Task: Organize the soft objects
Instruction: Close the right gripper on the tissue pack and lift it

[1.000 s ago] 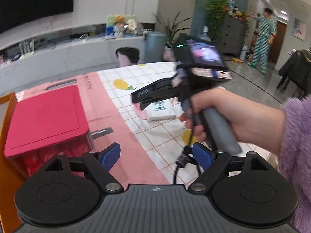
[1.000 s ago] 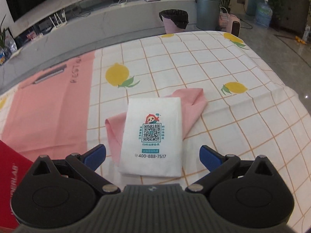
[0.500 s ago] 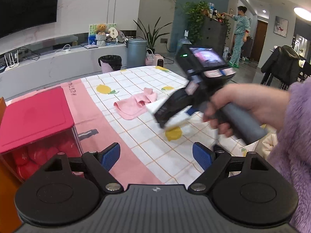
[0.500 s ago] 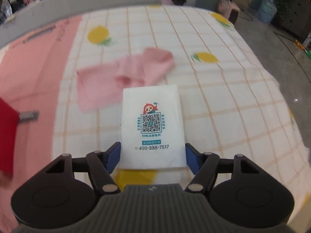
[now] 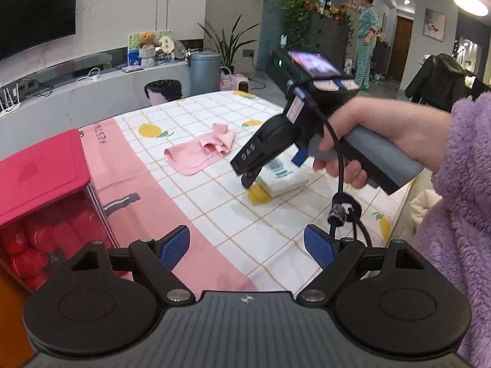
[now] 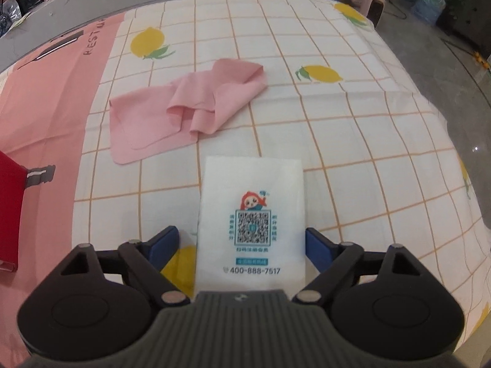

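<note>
Right gripper (image 6: 242, 242) jaws opening, tissue pack (image 6: 251, 214) between fingers; left gripper (image 5: 247, 245) open, nothing between

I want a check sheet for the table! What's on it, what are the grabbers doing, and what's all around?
Surface: lemon-print tablecloth, a pink band on one side.
Job's things: white tissue pack lying flat; crumpled pink cloth beyond it, apart.
Clutter: red-lidded box holding red things.
Grippers: right gripper opening, pack between its jaws, left pad clear of it; left gripper open, nothing between.
Cables: black cable hanging from the right gripper.
Surroundings: bins, plants, a person standing far off.
</note>
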### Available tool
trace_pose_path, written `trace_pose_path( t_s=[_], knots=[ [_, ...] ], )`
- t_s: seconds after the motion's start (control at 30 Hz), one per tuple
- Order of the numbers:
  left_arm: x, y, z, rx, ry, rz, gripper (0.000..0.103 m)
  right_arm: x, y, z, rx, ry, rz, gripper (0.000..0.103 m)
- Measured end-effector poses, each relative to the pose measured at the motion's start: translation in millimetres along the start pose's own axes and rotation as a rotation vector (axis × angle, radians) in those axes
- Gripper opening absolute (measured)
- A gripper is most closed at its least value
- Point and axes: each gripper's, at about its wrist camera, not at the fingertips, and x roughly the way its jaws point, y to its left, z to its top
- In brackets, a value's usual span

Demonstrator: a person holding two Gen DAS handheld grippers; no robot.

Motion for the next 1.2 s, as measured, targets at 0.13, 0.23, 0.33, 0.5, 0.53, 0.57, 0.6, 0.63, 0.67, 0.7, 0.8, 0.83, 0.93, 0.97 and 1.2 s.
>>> trace_pose_path(
  t_s=[0.13, 0.23, 0.33, 0.5, 0.53, 0.57, 0.6, 0.63, 0.67, 0.7, 0.8, 0.83, 0.93, 0.97, 1.2],
  knots=[
    [4, -2, -4, -0.006, 0.023, -0.001, 0.099, -4, 0, 3, -0.011, -0.017, 0.017, 0.068],
    [5, -5, -4, -0.008, 0.022, 0.008, 0.099, -4, -1, 1, -0.026, -0.022, 0.002, 0.065],
    [3, -6, -4, -0.005, 0.013, 0.025, 0.099, -9, -1, 0, -0.064, -0.026, -0.053, 0.064],
    [-2, -15, -6, 0.046, -0.042, 0.022, 0.099, -24, -24, 0, -0.075, -0.069, -0.139, 0.064],
    [-1, -17, -5, 0.045, -0.049, 0.03, 0.099, -27, -33, 0, -0.051, -0.069, -0.12, 0.064],
    [2, -19, -3, 0.037, -0.047, 0.048, 0.099, -29, -41, -1, -0.024, -0.067, -0.101, 0.064],
    [5, -22, -1, 0.025, -0.043, 0.067, 0.099, -31, -48, -1, -0.004, -0.069, -0.085, 0.064],
    [10, -23, 1, 0.012, -0.037, 0.089, 0.099, -34, -55, -2, 0.009, -0.076, -0.078, 0.064],
    [13, -24, 2, 0.002, -0.033, 0.105, 0.099, -36, -60, -3, 0.018, -0.084, -0.082, 0.064],
    [16, -25, 4, -0.01, -0.037, 0.113, 0.099, -38, -66, -3, 0.026, -0.093, -0.093, 0.064],
    [30, -24, 9, -0.046, -0.03, 0.128, 0.099, -39, -79, -7, 0.036, -0.107, -0.123, 0.064],
    [37, -25, 12, -0.058, -0.022, 0.137, 0.099, -39, -82, -8, 0.033, -0.109, -0.11, 0.064],
    [59, -24, 21, -0.117, -0.002, 0.15, 0.099, -37, -87, -10, 0.063, -0.096, -0.043, 0.064],
    [68, -24, 24, -0.136, 0.017, 0.148, 0.099, -37, -87, -10, 0.068, -0.095, -0.032, 0.064],
    [122, -26, 51, -0.09, 0.055, 0.267, 0.099, -36, -82, -9, 0.06, -0.105, -0.006, 0.064]
  ],
)
